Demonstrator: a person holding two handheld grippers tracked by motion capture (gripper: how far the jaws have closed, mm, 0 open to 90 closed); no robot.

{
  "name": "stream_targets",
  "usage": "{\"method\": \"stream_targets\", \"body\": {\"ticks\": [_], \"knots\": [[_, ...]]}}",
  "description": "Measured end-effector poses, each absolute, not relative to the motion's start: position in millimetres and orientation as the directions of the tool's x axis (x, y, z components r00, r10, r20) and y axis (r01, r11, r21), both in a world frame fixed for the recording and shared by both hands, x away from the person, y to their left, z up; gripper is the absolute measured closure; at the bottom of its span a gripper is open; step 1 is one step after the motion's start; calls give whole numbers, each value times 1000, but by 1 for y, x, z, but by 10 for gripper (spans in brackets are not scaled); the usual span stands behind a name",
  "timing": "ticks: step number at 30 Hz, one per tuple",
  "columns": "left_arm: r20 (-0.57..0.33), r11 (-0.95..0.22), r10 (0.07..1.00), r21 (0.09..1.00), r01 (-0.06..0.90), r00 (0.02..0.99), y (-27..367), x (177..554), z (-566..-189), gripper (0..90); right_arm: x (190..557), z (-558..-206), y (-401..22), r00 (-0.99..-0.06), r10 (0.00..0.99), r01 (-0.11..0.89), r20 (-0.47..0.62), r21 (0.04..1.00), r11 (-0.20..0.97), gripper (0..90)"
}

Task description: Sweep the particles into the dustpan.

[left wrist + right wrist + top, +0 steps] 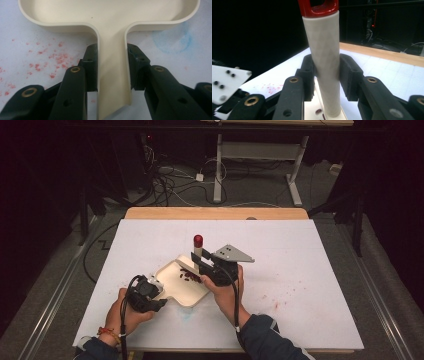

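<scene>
A cream scoop-shaped tray (186,292) lies on the white table cover, with a few dark red bits (190,276) at its far side. My left gripper (158,291) is shut on the tray's narrow handle (112,82), one pad on each side wall. My right gripper (201,263) is shut on an upright cream cylindrical tool handle (324,62) with a red cap (319,7). The tool's lower end sits over the tray's far edge (310,110). In the high view the red cap (198,240) sticks up above the right gripper.
Red speckle stains mark the white cover (280,295) right of the tray and beside its handle (50,65). A faint blue ring (172,40) lies near the tray's corner. The table's wooden far edge (215,213) and floor cables (170,185) lie beyond.
</scene>
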State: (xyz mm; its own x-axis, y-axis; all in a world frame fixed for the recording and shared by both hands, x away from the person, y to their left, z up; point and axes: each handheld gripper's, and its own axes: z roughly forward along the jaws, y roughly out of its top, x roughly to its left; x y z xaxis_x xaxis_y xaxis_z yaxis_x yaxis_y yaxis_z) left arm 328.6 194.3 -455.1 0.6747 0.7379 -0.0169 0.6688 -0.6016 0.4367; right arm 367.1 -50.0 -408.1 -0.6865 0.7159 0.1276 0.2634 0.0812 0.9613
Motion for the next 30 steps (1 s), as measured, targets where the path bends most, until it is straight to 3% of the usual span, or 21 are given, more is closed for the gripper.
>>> {"method": "stream_targets", "body": {"ticks": [30], "knots": [[-5, -618, 726, 436, 655, 688, 196, 328, -459, 639, 339, -400, -35, -727, 682, 227, 78, 965, 131, 697]]}}
